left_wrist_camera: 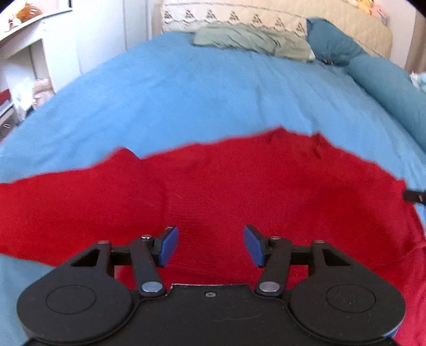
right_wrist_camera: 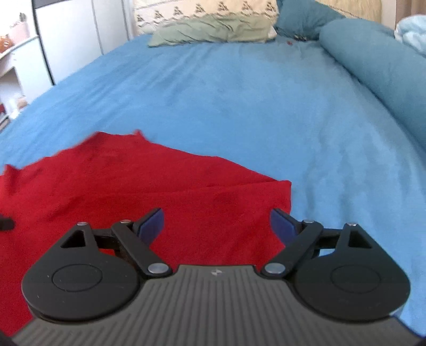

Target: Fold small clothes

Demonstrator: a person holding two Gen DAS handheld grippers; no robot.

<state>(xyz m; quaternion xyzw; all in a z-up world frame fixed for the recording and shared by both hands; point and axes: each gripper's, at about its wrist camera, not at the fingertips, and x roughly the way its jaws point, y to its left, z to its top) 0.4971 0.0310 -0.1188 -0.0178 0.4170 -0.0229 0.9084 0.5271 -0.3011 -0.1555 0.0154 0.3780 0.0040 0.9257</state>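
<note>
While the red garment (left_wrist_camera: 239, 186) lies spread on the blue bedcover (left_wrist_camera: 199, 93), left claw (left_wrist_camera: 211, 244) and right claw (right_wrist_camera: 217, 226) gape wide above it.

The small garment of plain bright red knit cloth (left_wrist_camera: 226, 186) (right_wrist_camera: 127, 191) lies on a light blue bedsheet (left_wrist_camera: 199, 93) (right_wrist_camera: 239, 106). The cream quilted pillow (left_wrist_camera: 239, 16) (right_wrist_camera: 202, 10) carries a row of dark triangle motifs, the crumpled cloth (left_wrist_camera: 253, 40) (right_wrist_camera: 213, 30) before it is sage green, and the long bolster (left_wrist_camera: 391, 87) (right_wrist_camera: 378, 58) is teal. Both black grippers have dark blue finger pads (left_wrist_camera: 169, 246) (right_wrist_camera: 151, 226)

Bright, even daylight in both views, with soft shadows. Strong fisheye bending at the edges, dark corners; cloth edges and background slightly blurred.
</note>
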